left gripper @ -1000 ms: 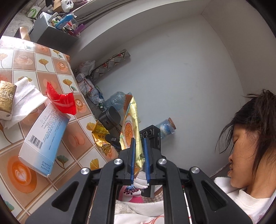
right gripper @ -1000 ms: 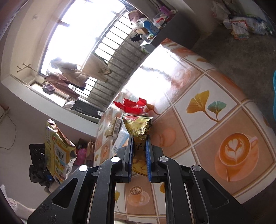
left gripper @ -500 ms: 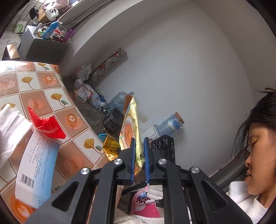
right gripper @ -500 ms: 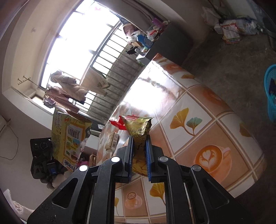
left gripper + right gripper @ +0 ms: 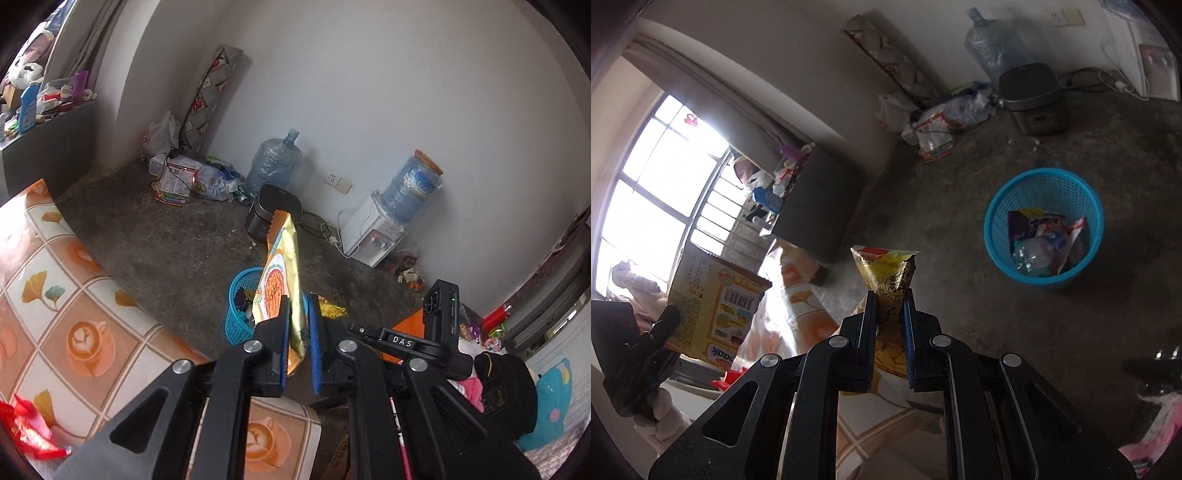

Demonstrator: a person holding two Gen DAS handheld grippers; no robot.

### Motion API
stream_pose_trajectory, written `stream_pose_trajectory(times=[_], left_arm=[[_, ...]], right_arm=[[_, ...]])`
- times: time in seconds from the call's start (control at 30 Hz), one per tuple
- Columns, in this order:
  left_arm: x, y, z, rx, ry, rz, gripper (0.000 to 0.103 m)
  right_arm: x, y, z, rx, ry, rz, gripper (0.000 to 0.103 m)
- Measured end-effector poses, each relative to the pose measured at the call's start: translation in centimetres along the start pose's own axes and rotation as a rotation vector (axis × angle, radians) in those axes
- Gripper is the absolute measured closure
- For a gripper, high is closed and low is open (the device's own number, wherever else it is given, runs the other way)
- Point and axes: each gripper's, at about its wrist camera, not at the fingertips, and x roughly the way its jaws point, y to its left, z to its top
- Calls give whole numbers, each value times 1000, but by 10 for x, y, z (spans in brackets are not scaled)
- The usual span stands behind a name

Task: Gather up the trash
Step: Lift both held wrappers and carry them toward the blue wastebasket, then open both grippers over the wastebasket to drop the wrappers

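Noodle packet (image 5: 282,280) stands upright, long axis vertical, edge-on.

This is a lived-in room of a home, plain and rather cluttered. The floor (image 5: 960,192) is bare grey concrete and the walls (image 5: 406,92) are painted white. A table (image 5: 55,295) on the near left wears a cloth printed with coffee cups and leaves. Against the far wall stand a water dispenser (image 5: 373,236) with a blue bottle on top, a spare water jug (image 5: 273,162) and a dark rice cooker (image 5: 275,210). Plastic bags and packets (image 5: 184,173) lie heaped in the far corner. A blue mesh waste basket (image 5: 1043,225) sits on the floor. Laundry hangs at a barred window (image 5: 657,192), and a ledge (image 5: 48,99) holds bottles and toiletries.
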Motion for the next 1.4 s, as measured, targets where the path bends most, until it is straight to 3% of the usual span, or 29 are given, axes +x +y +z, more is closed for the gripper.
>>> stream_pose_trajectory(times=[0.2,0.33,0.37,0.4,0.43,0.5,0.6,0.83,1.0,1.07,1.23,1.4], left_arm=[[124,-31,35,92,166,33,94],[196,-43,56,127,202,47,93],[216,-43,63,135,200,48,89],[234,-44,67,140,201,50,69],[250,-45,71,140,202,62,47],[273,-44,76,131,179,101,42],[289,-42,76,83,185,117,41],[261,-58,73,152,138,96,36],[205,-78,82,204,53,73,31],[171,-85,85,227,-5,59,25],[74,-89,76,264,-101,51,9],[-19,-74,49,252,-212,163,6]], right_arm=[[11,-54,34,149,-86,-119,91],[41,-84,65,223,-108,-182,87],[48,-93,73,242,-118,-195,85],[56,-103,80,265,-124,-189,78],[65,-114,87,288,-124,-196,61],[80,-134,96,310,-119,-254,51],[89,-157,93,376,-99,-283,51],[68,-151,73,368,-163,-251,51],[43,-110,73,248,-237,-244,50],[28,-84,71,171,-282,-251,45],[-9,-11,56,-53,-402,-272,19],[-26,51,36,-239,-421,-201,11]])
